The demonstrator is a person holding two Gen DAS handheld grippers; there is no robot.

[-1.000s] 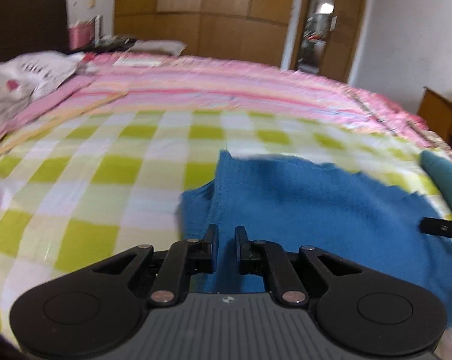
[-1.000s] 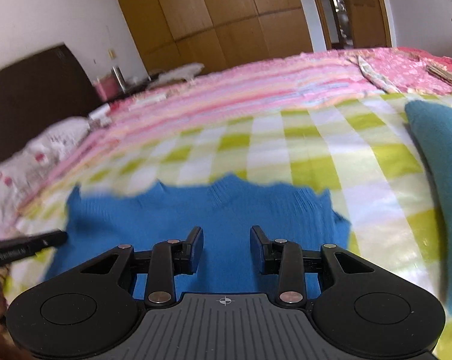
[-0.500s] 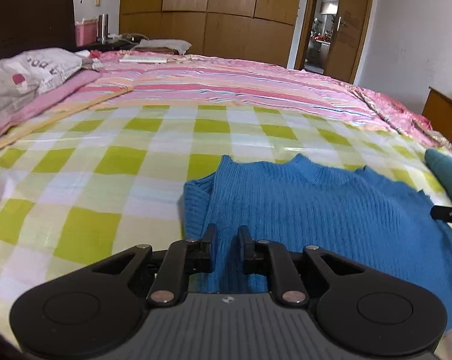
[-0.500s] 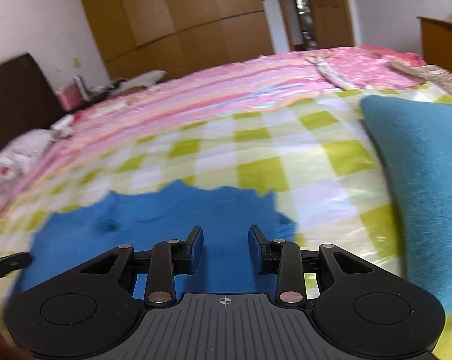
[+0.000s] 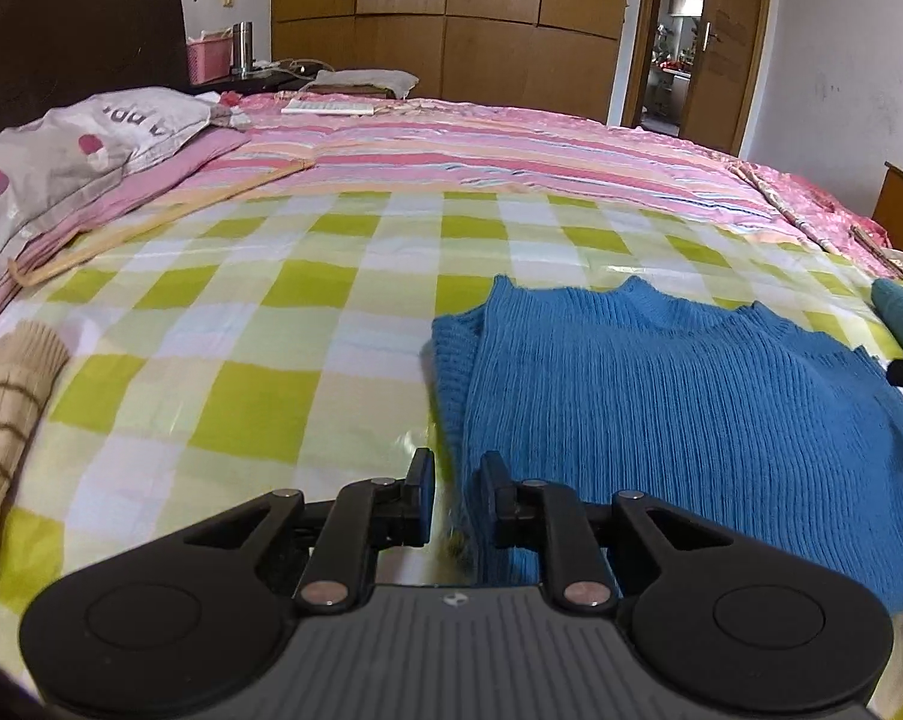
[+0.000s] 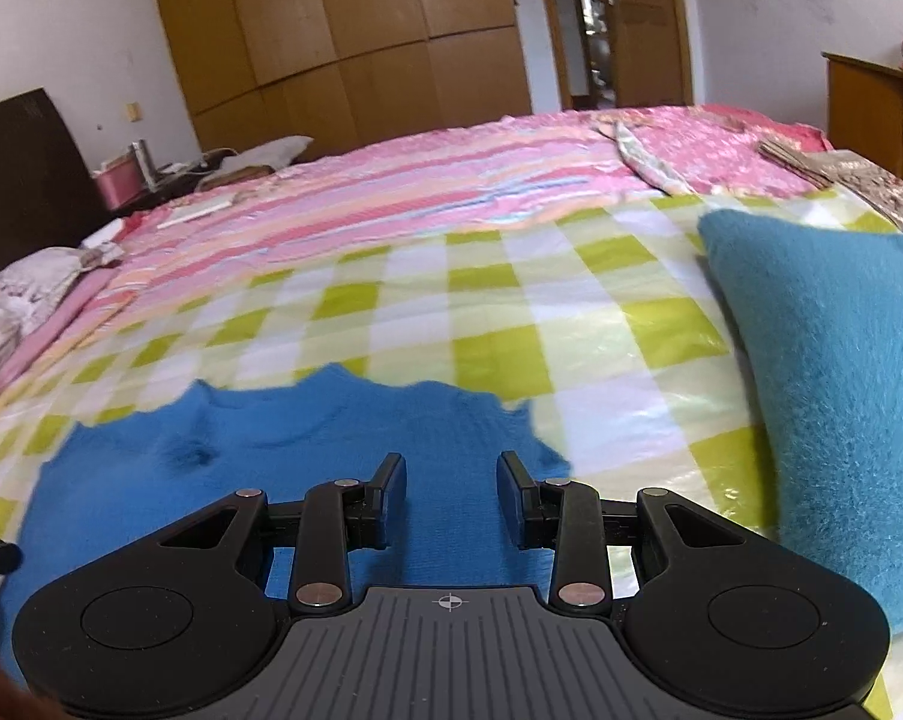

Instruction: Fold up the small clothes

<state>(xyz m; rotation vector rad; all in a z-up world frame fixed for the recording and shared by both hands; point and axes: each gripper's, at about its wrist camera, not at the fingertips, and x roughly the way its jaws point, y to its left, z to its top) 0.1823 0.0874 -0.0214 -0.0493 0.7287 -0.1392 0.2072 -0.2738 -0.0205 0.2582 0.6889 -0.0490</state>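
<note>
The left gripper (image 5: 455,474) has just been opening; its jaws stand slightly apart at the left edge of the blue sweater (image 5: 661,396), nothing pinched between them. The right gripper (image 6: 451,474) hovers with jaws apart over the sweater (ribbed knit, folded flat) on the checked sheet (image 5: 259,372), near a teal cushion (image 6: 841,390).

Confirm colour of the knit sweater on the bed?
Bright blue sweater, sharpest in the left wrist view.
</note>
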